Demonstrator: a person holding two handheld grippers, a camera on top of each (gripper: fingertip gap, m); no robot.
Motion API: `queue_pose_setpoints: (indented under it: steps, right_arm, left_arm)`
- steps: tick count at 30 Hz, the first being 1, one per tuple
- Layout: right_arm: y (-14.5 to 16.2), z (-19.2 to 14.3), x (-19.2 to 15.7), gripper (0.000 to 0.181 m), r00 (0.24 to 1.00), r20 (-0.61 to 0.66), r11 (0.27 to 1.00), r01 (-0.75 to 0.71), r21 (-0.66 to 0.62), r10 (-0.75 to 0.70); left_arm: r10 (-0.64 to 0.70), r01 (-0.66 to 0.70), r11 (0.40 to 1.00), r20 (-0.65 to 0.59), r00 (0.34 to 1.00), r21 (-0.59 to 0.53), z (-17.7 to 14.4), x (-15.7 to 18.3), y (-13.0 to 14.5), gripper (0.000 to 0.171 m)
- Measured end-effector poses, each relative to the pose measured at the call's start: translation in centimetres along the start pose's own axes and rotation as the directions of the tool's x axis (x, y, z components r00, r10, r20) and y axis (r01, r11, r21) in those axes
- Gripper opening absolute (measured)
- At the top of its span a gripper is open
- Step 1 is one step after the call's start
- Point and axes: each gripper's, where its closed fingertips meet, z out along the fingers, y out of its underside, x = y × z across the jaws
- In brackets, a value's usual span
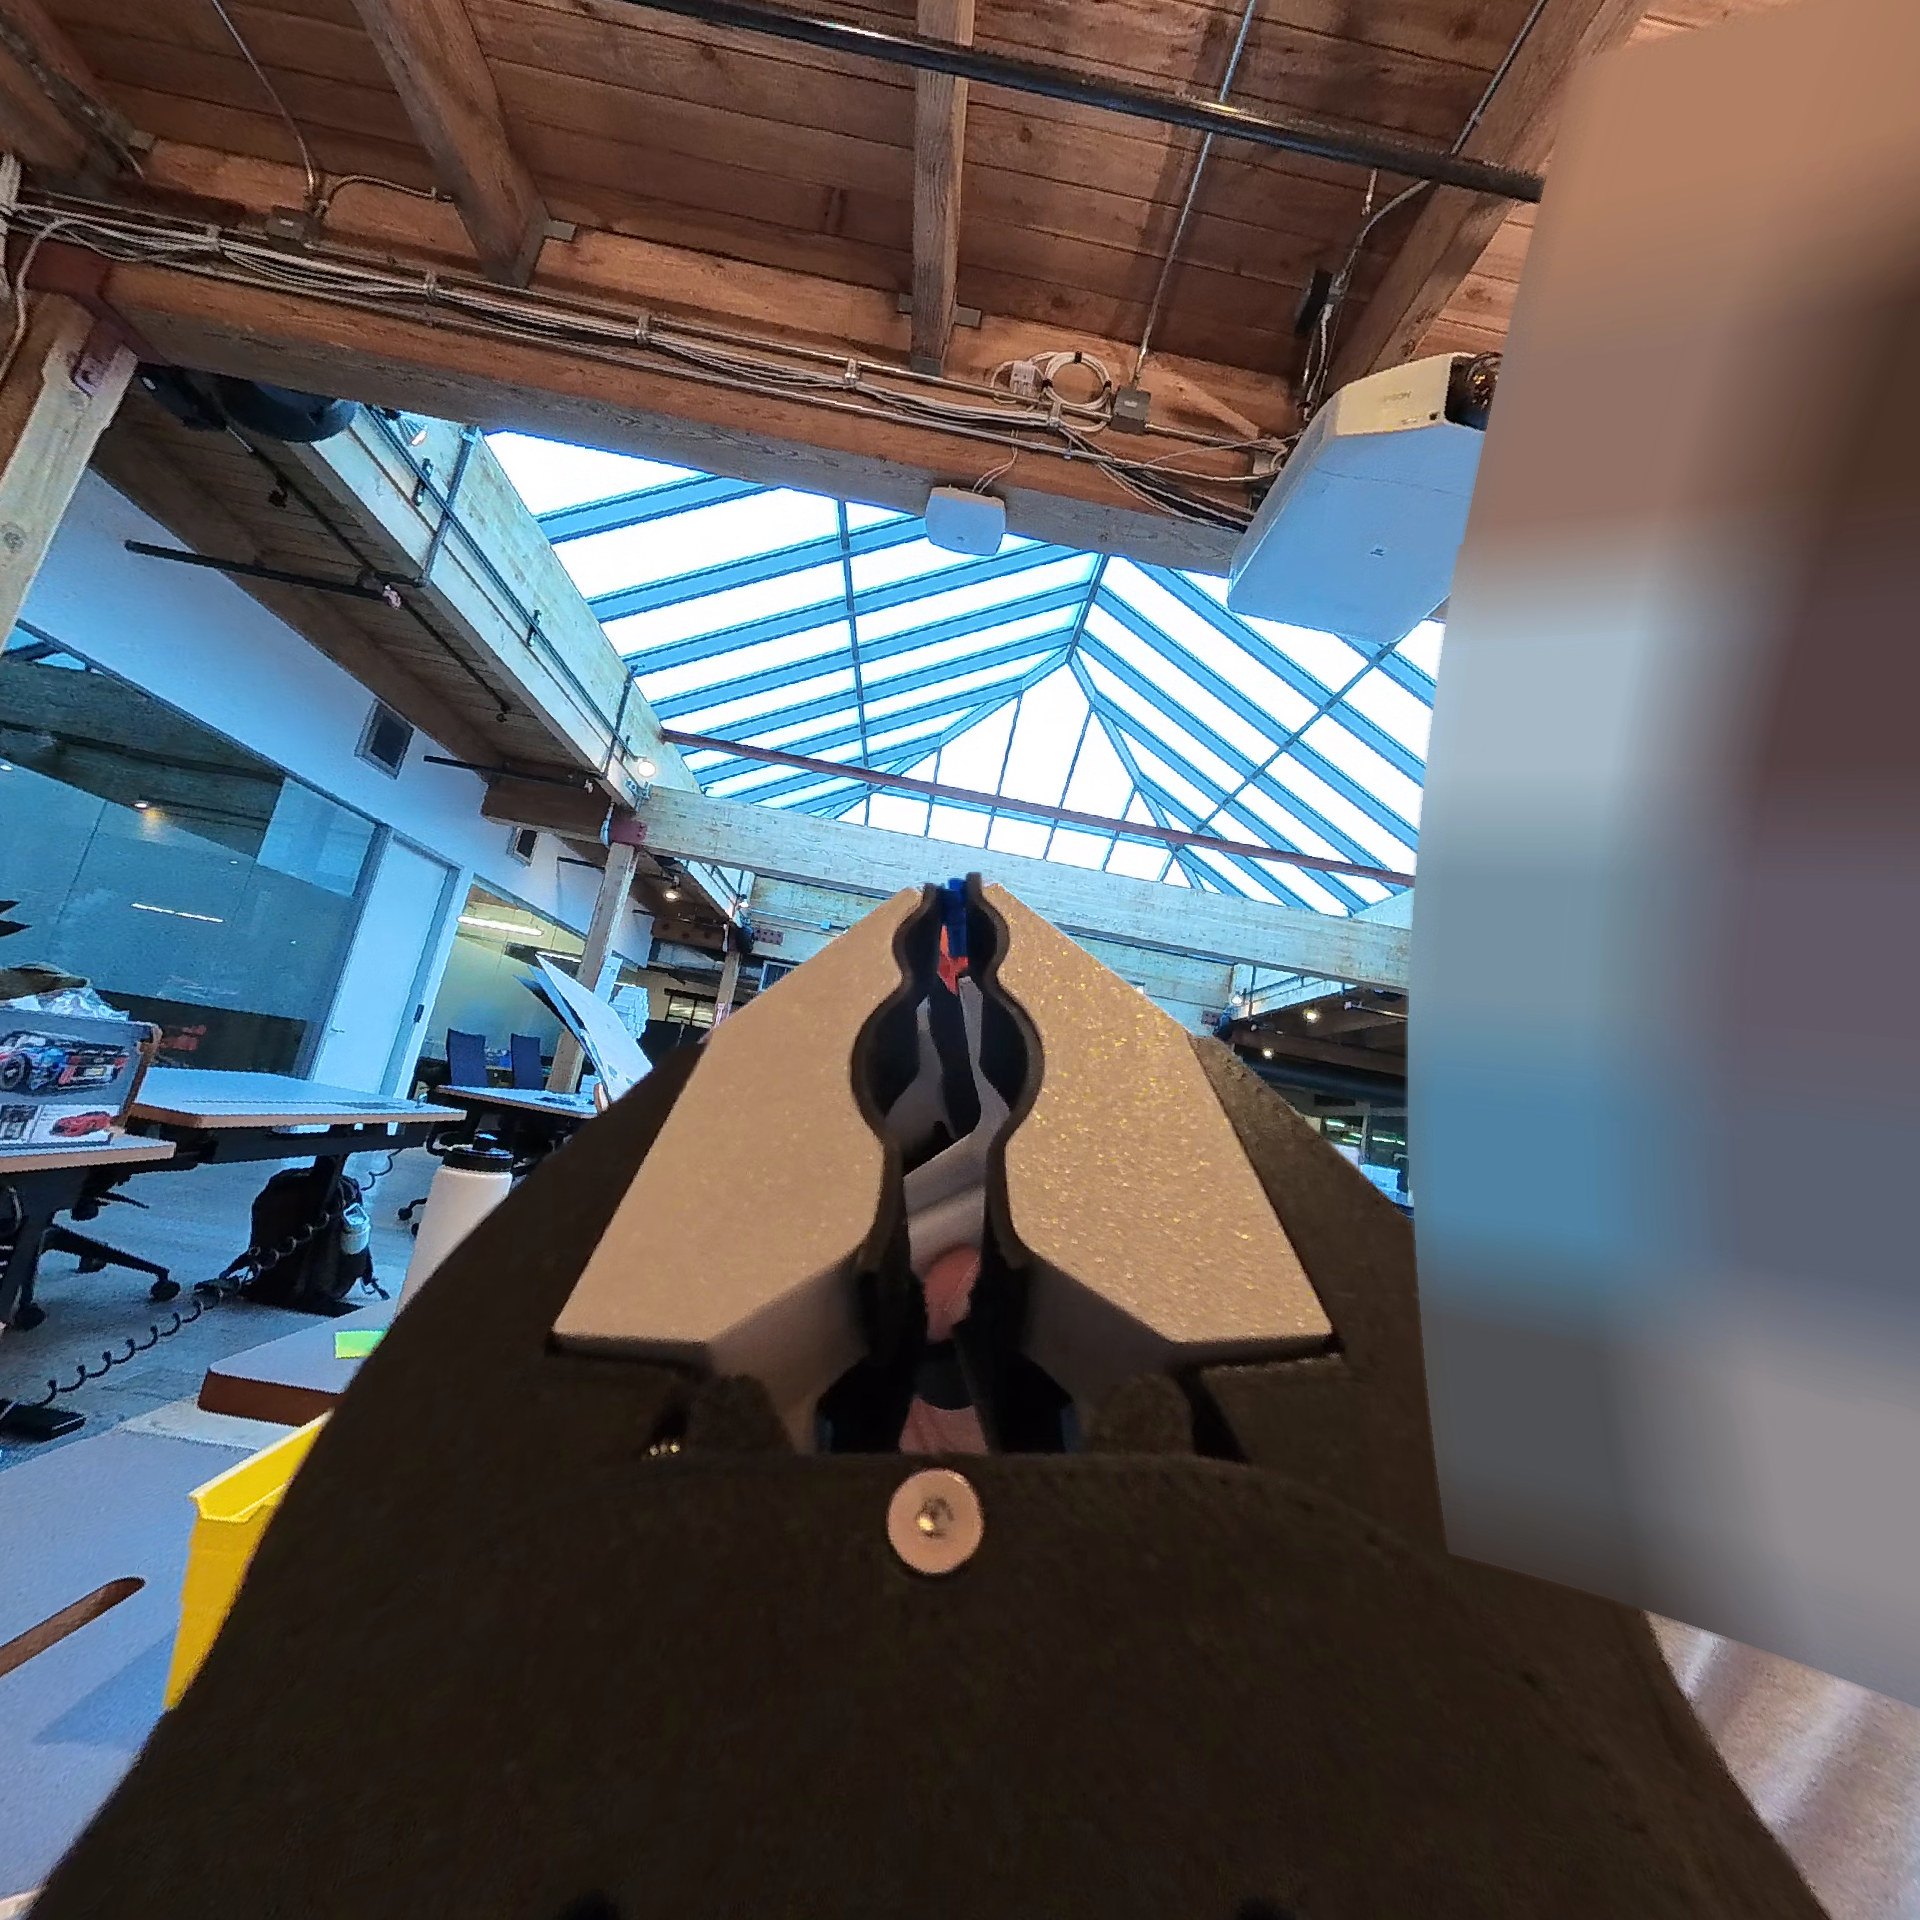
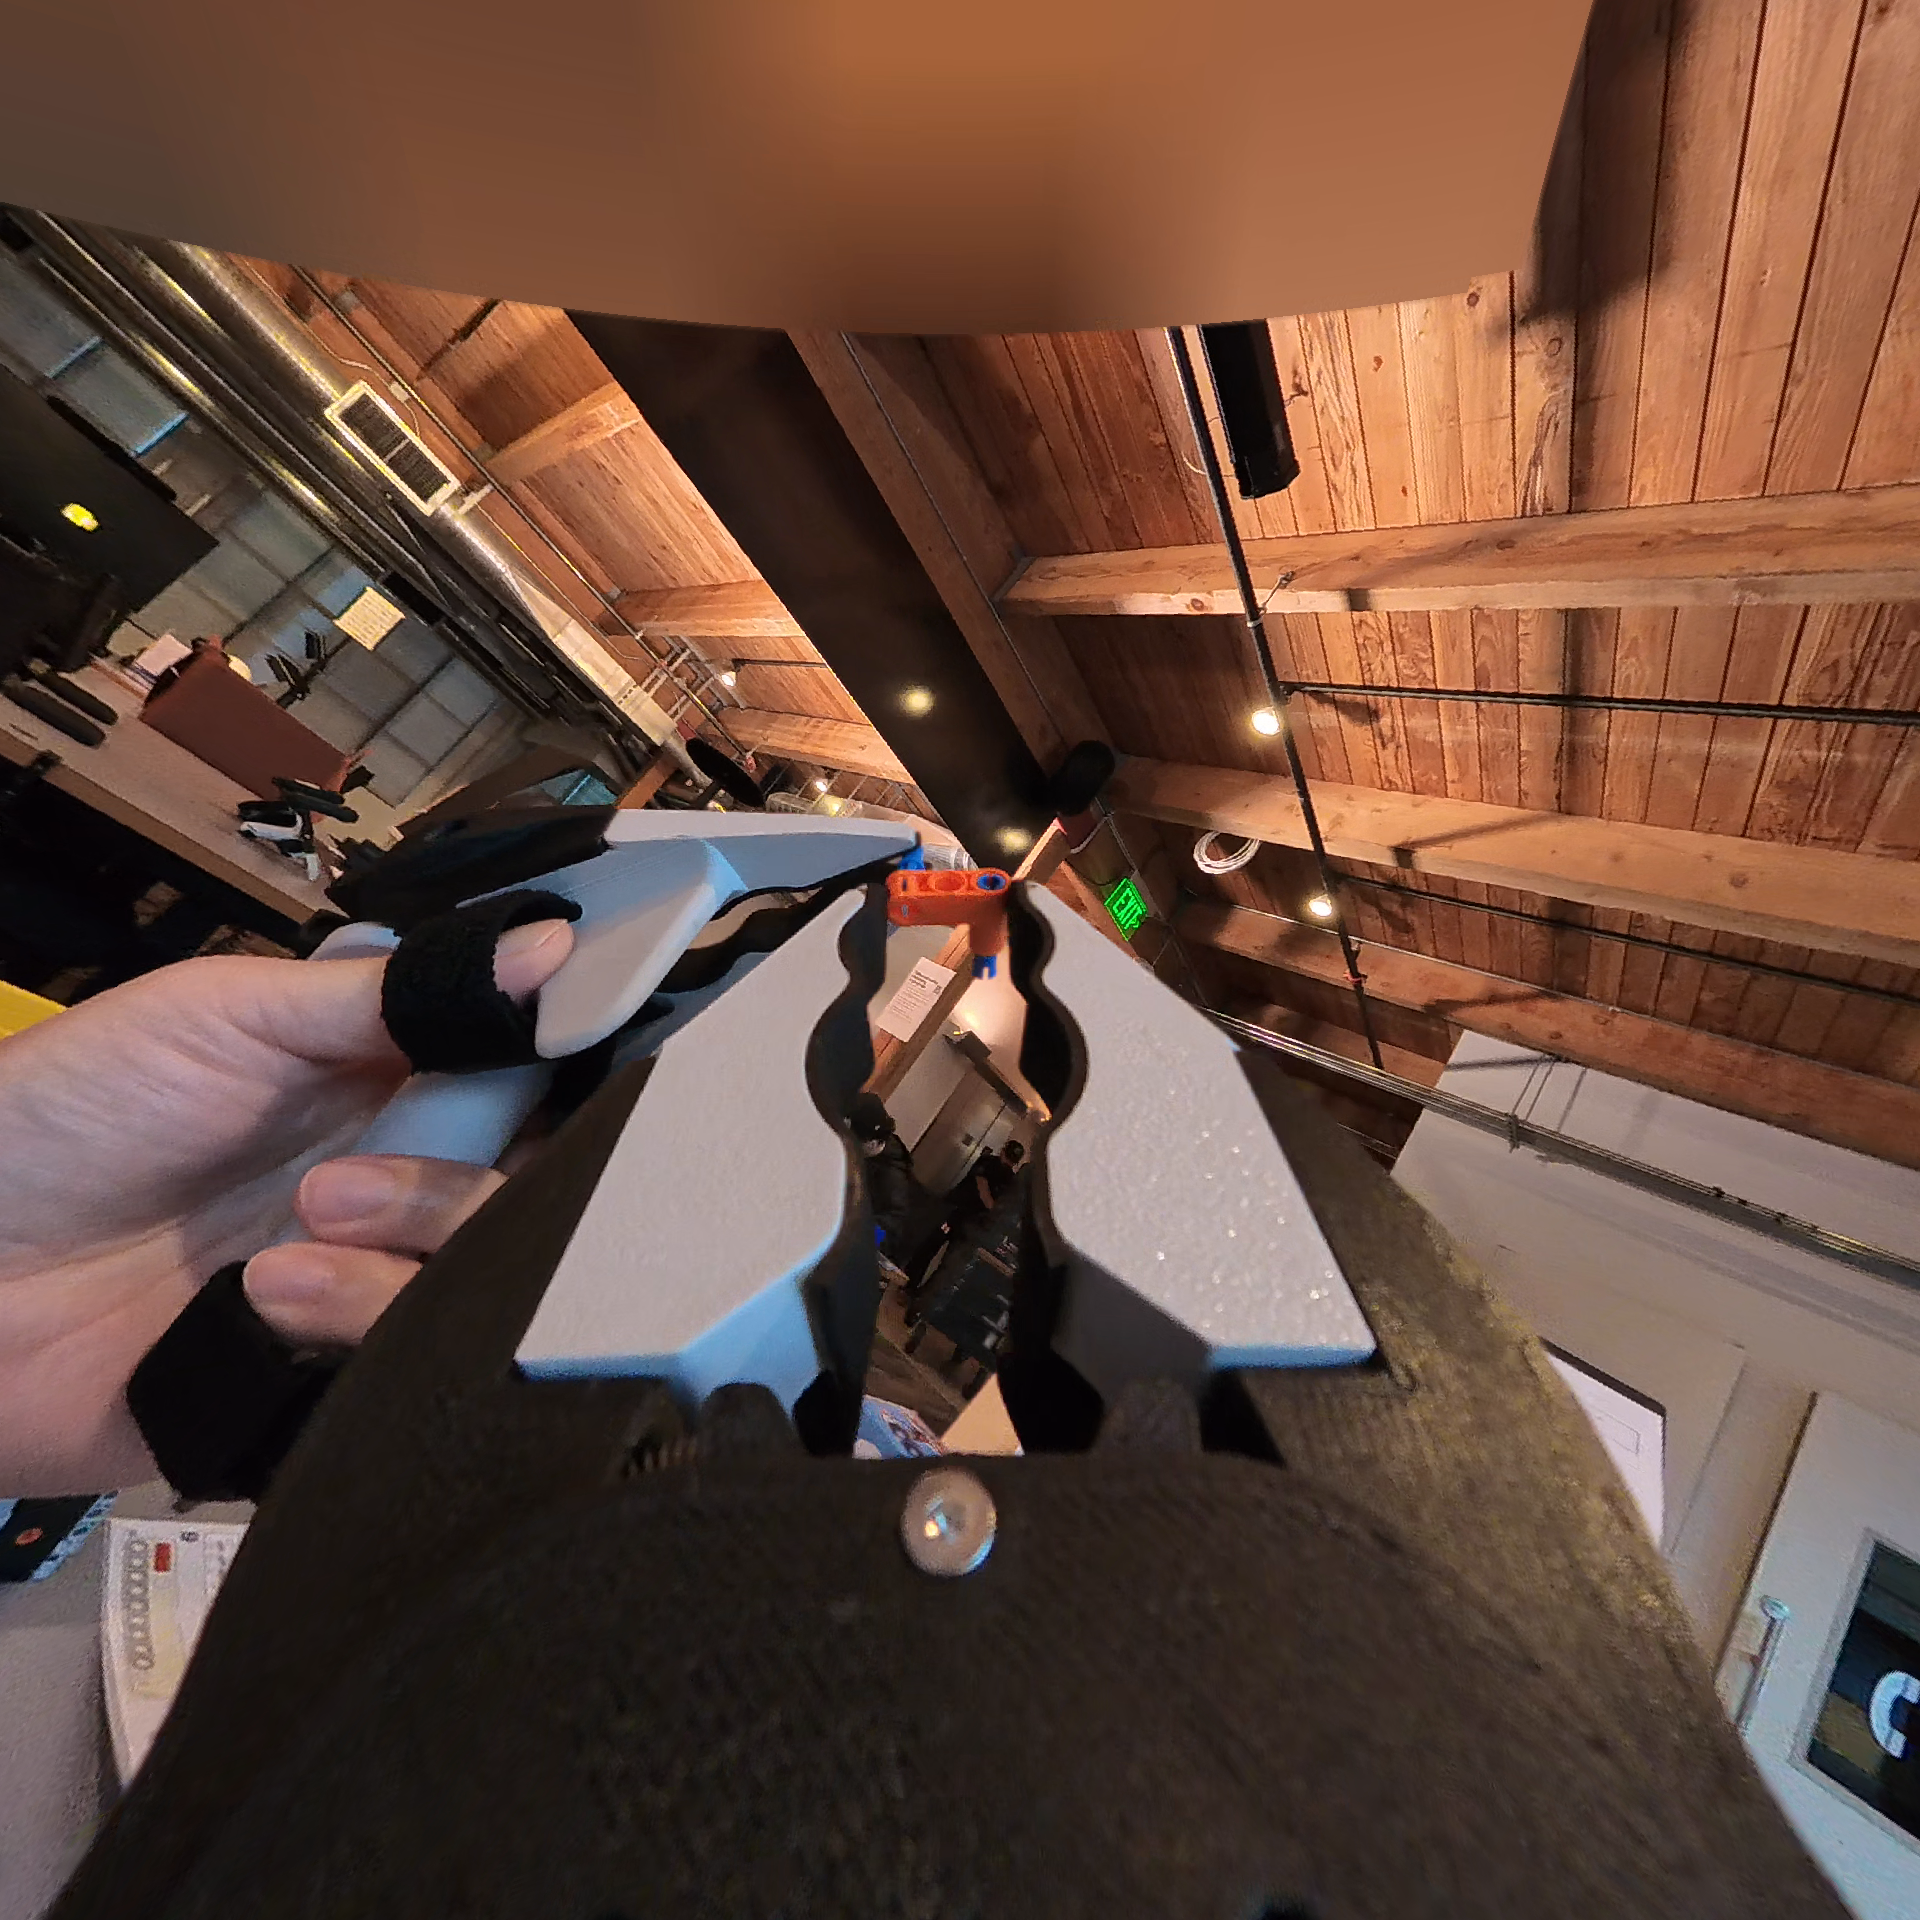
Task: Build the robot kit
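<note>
Here we are holding both claws up toward the wooden ceiling (image 2: 1455,520). Our right gripper (image 2: 940,894) is standing slightly parted, its tips touching an orange toy connector (image 2: 940,896) with blue pins, which sits right between them. Our left gripper (image 1: 958,902) is pinching nearly closed on the same small orange and blue piece (image 1: 951,940) at its tips, in front of the skylight (image 1: 987,675). In the right wrist view, a hand (image 2: 208,1122) is gripping the left claw's grey handle.
</note>
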Motion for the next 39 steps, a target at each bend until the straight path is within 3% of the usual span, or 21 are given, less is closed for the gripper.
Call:
queue_pose_setpoints:
  steps: [11,22,27,32,39]
  right_arm:
    - [0.23,0.15,-0.06,0.023,0.999,0.001,0.999,-0.045,0.000,0.045]
    - [0.63,0.35,-0.15,0.023,0.996,0.007,0.995,-0.090,-0.029,0.091]
    - [0.25,0.35,-0.27,0.022,0.978,0.054,0.980,-0.201,-0.010,0.201]
    - [0.15,0.33,-0.12,0.022,0.975,0.032,0.975,-0.219,0.023,0.219]
    - [-0.25,0.01,0.03,0.022,0.994,-0.017,0.994,-0.105,0.041,0.106]
  left_arm:
    - [0.020,-0.020,1.000,-0.001,1.000,0.009,-0.07,0.05,-0.02,0.002]
    - [0.175,-0.173,0.983,0.046,0.983,-0.056,-0.28,-0.13,-0.09,0.002]
    - [0.199,-0.197,0.975,0.013,0.980,-0.100,-0.29,0.27,-0.14,0.002]
    - [0.134,-0.133,0.989,0.019,0.991,-0.057,-0.09,0.30,-0.10,0.002]
    - [-0.054,0.054,0.999,-0.026,0.998,-0.001,0.24,0.21,0.43,0.002]
